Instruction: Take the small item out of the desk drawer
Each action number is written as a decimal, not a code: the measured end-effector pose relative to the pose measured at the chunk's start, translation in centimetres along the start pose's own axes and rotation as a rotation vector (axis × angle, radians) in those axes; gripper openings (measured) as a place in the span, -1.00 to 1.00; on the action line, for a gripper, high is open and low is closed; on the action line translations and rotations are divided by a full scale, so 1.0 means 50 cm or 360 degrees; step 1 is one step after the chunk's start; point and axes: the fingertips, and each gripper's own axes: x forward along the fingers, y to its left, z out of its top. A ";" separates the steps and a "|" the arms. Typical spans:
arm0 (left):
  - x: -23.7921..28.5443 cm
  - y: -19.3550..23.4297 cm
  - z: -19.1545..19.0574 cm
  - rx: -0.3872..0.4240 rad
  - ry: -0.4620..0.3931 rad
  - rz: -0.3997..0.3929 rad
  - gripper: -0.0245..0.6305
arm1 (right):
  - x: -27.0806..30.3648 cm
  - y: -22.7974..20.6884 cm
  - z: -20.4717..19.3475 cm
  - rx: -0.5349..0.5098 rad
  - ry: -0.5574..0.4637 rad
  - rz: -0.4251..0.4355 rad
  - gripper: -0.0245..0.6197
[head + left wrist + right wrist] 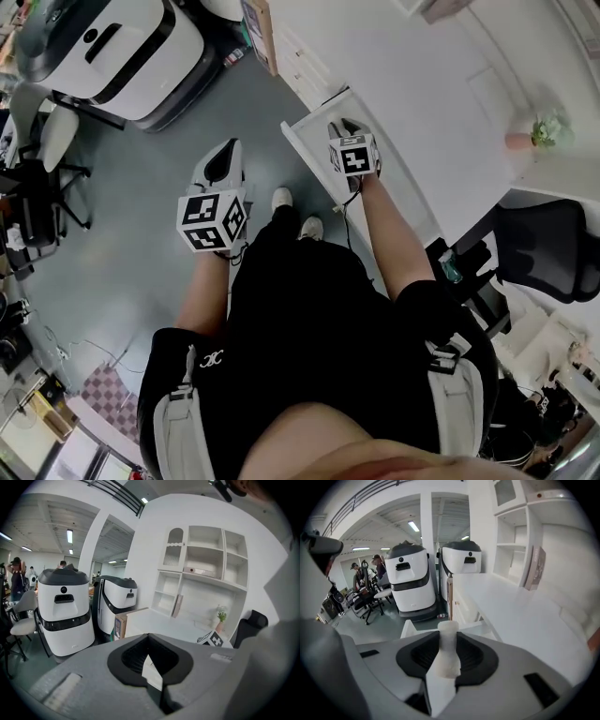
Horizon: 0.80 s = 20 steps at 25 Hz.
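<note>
Stage: pick-up, by the look of it. The thing is in your grip but hasn't been carried clear of the drawer [302,150].
Right gripper [345,127]: your jaws are closed on the small white item [449,651], pads against its two sides and standing only as far apart as its width.
Small white item: it stands upright between the jaws with its narrower top poking above them. Gripping it low on the wider body likely keeps it from tipping.
Drawer: it is pulled out from the white counter [422,103], and your right gripper hangs over its open mouth. Whether the item's base has left the drawer floor can't be told from these views.
Left gripper [223,157]: jaws all but together with nothing between them. You hold it out over the floor, well apart from the drawer — probably parked so it stays out of the right arm's way.
Next: lift straight up before swinging sideways, so the item clears the drawer rim.
</note>
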 end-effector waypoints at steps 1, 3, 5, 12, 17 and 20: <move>0.001 -0.013 0.004 0.0009 -0.0010 -0.0015 -0.88 | -0.019 -0.006 0.010 0.0019 -0.0040 -0.0010 -0.57; 0.001 -0.041 0.017 0.0024 -0.0036 -0.0043 -0.88 | -0.060 -0.019 0.035 0.0055 -0.0130 -0.0031 -0.58; 0.001 -0.068 0.031 0.0036 -0.0066 -0.0072 -0.88 | -0.105 -0.031 0.065 0.0082 -0.0233 -0.0051 -0.58; 0.003 -0.149 0.061 0.0081 -0.0120 -0.0164 -0.88 | -0.295 -0.047 0.182 0.0074 -0.0638 -0.0167 -0.59; -0.001 -0.198 0.097 0.0126 -0.0183 -0.0233 -0.88 | -0.424 -0.065 0.244 0.0084 -0.0864 -0.0249 -0.59; -0.006 -0.222 0.123 0.0144 -0.0231 -0.0274 -0.88 | -0.501 -0.076 0.272 0.0095 -0.0985 -0.0318 -0.59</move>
